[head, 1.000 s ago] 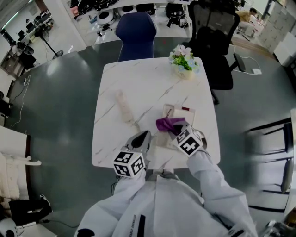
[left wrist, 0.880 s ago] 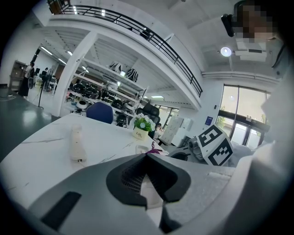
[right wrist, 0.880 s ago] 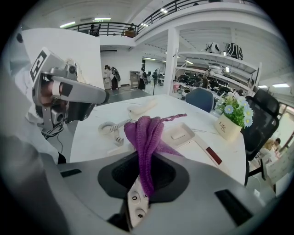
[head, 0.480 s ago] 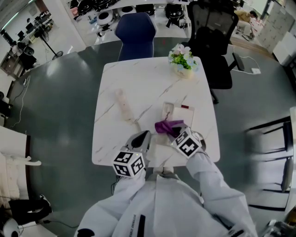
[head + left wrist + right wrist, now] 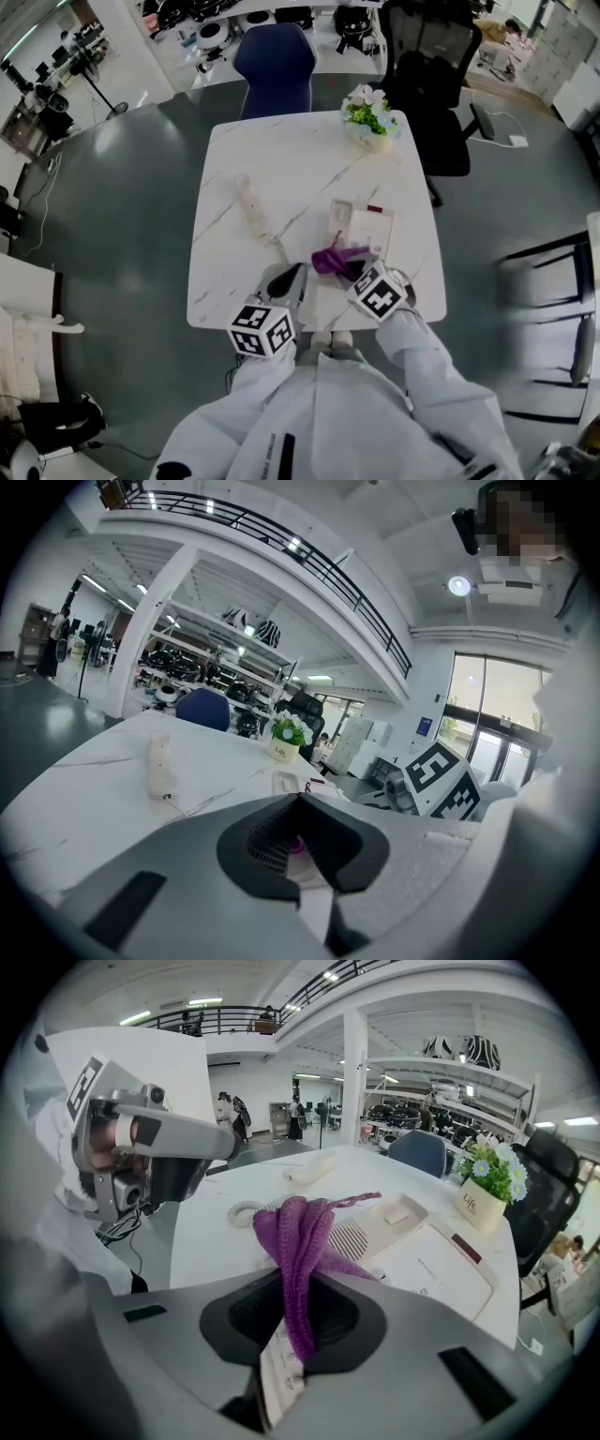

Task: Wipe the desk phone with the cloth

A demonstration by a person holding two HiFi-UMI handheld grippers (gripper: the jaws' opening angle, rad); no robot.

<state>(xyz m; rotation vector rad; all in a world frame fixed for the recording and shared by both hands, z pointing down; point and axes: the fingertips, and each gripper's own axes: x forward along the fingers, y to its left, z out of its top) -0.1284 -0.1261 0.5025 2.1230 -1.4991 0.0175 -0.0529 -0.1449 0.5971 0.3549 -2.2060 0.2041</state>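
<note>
The cream desk phone base [image 5: 364, 225] lies on the white marble table [image 5: 281, 159] with its cradle empty. Its handset [image 5: 251, 208] rests apart to the left, joined by a coiled cord [image 5: 246, 1211]. My right gripper [image 5: 352, 271] is shut on a purple knitted cloth [image 5: 331, 259], which sits at the near left end of the phone base [image 5: 427, 1258]. The cloth [image 5: 298, 1227] stands up in a bunch from the jaws of the right gripper [image 5: 302, 1283]. My left gripper [image 5: 288, 278] hovers by the table's near edge, jaws together and holding nothing, left of the phone.
A small pot of flowers [image 5: 369, 117] stands at the table's far right edge. A blue chair [image 5: 277, 70] and a black office chair [image 5: 431, 84] stand beyond the table. The table's near edge [image 5: 309, 323] is just under both grippers.
My right gripper has drawn the purple cloth a little toward me and leftward over the phone's near end. The left gripper has stayed where it was.
</note>
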